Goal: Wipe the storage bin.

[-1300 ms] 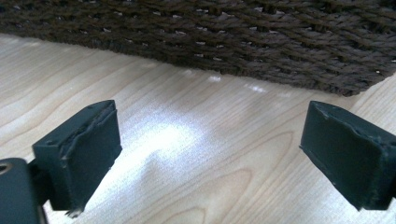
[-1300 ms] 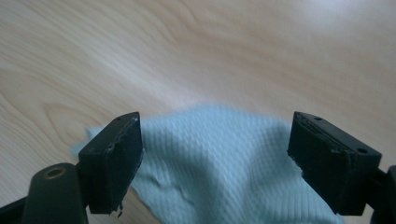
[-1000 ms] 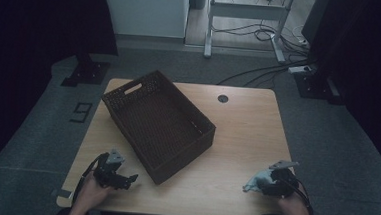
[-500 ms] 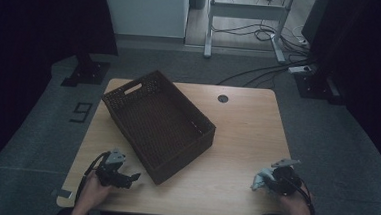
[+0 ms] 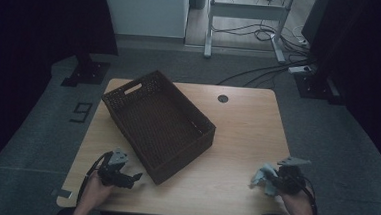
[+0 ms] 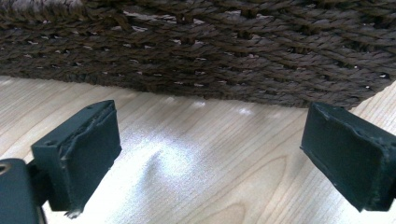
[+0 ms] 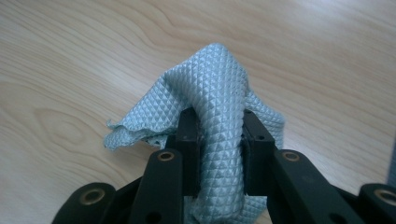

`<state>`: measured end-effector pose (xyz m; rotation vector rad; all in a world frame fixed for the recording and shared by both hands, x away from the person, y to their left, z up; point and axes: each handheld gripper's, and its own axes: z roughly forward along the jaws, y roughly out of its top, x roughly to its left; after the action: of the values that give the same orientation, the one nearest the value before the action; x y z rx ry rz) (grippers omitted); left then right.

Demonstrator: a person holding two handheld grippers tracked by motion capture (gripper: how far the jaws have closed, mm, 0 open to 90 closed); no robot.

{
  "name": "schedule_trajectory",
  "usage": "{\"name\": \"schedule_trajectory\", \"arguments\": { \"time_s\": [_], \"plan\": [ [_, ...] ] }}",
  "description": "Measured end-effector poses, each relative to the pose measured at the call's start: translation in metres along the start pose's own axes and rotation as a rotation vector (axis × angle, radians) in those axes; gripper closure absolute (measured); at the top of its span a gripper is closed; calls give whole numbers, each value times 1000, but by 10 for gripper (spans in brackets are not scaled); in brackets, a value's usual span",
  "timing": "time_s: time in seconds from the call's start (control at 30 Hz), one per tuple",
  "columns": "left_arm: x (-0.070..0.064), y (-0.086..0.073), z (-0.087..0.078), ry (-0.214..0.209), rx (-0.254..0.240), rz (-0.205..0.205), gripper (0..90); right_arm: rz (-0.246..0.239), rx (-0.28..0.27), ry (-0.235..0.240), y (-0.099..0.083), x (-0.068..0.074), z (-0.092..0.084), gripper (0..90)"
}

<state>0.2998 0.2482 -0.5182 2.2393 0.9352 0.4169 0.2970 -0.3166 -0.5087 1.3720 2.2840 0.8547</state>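
On my right gripper [image 7: 219,135] the jaws are clamped on a fold of the pale blue-grey cloth [image 7: 210,88], which has a raised diamond weave; the fold arches up between the two black jaws and out ahead of them, and the loose remainder spreads to either side of the jaws and touches the wooden table [image 7: 70,60] just ahead of the tips. From the high view I see that same cloth [image 5: 263,176] bunched at the front of the right gripper [image 5: 274,182], close to the table's near edge, well apart from the basket. My left gripper [image 6: 210,149] has its jaws wide apart with nothing between them but bare table [image 6: 196,182]. Directly ahead of those open jaws stands the dark brown woven wall of the basket [image 6: 201,51], near the tips and not touching them. In the high view the left gripper [image 5: 133,176] sits just beside the near corner of the basket [image 5: 153,117], which lies angled across the table's left half [image 5: 247,136].
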Motion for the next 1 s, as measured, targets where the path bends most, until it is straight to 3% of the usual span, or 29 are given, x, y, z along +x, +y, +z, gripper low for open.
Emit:
{"name": "schedule_trajectory", "arguments": {
  "time_s": [0.37,0.63,1.0],
  "plan": [
    [-1,1,2,-4,4,-3,51,-8,-67,49,14,7,-7,718],
    [-1,1,2,1,2,-5,51,-43,-109,89,33,16,-8,717],
    [-2,3,2,-10,-17,-1,51,-75,-125,126,52,27,-2,714]
  ]
}}
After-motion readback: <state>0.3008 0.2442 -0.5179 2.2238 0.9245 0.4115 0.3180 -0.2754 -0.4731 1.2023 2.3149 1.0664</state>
